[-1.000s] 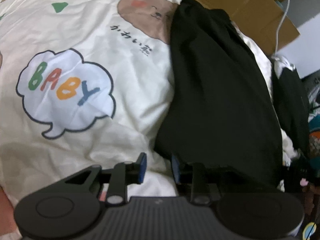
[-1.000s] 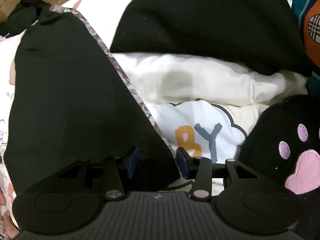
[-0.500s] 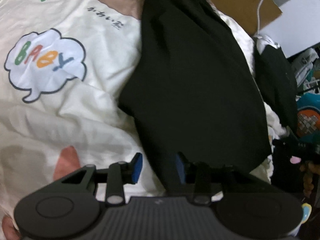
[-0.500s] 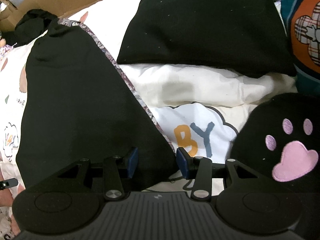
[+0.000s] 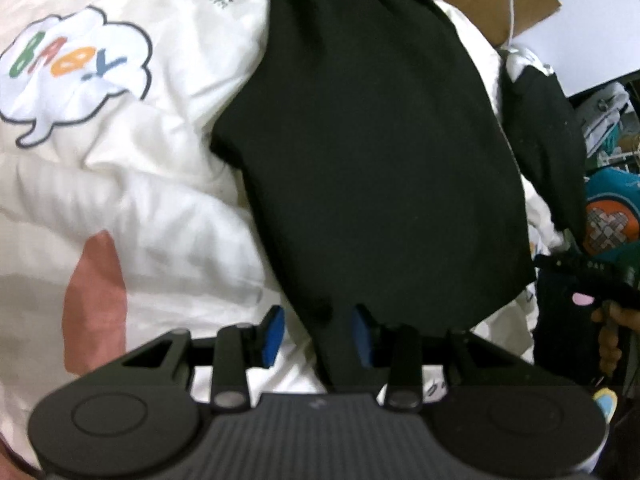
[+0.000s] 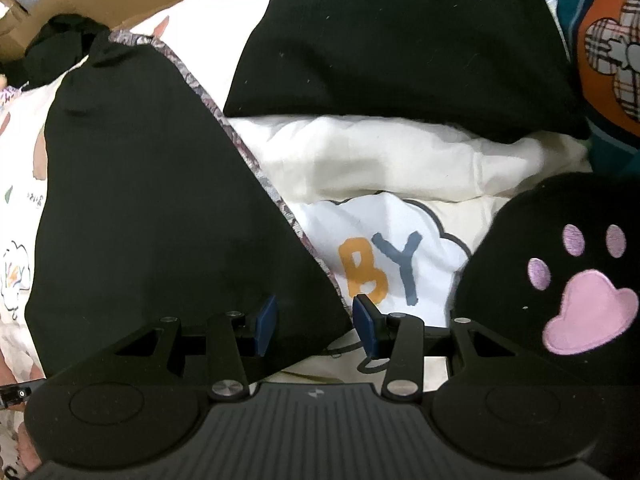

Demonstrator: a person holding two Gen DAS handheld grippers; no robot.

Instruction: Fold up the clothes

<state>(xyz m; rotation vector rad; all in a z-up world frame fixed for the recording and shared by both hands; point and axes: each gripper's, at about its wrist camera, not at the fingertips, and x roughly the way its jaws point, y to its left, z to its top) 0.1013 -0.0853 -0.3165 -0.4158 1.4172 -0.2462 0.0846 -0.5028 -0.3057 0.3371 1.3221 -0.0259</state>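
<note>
Your left claw (image 5: 316,334) stands part open over the near edge of the black garment (image 5: 372,148), whose hem runs down between its blue pads with none pressing on it, likely so you can take that edge for a fold. Your right claw (image 6: 314,324) is likewise part open, gripping nothing, with the garment's near corner and patterned trim (image 6: 256,168) lying between and just ahead of its pads. The garment spreads forward of both claws across the printed bedsheet (image 5: 132,184), a black paw-print item (image 6: 560,280) right of the right claw.
</note>
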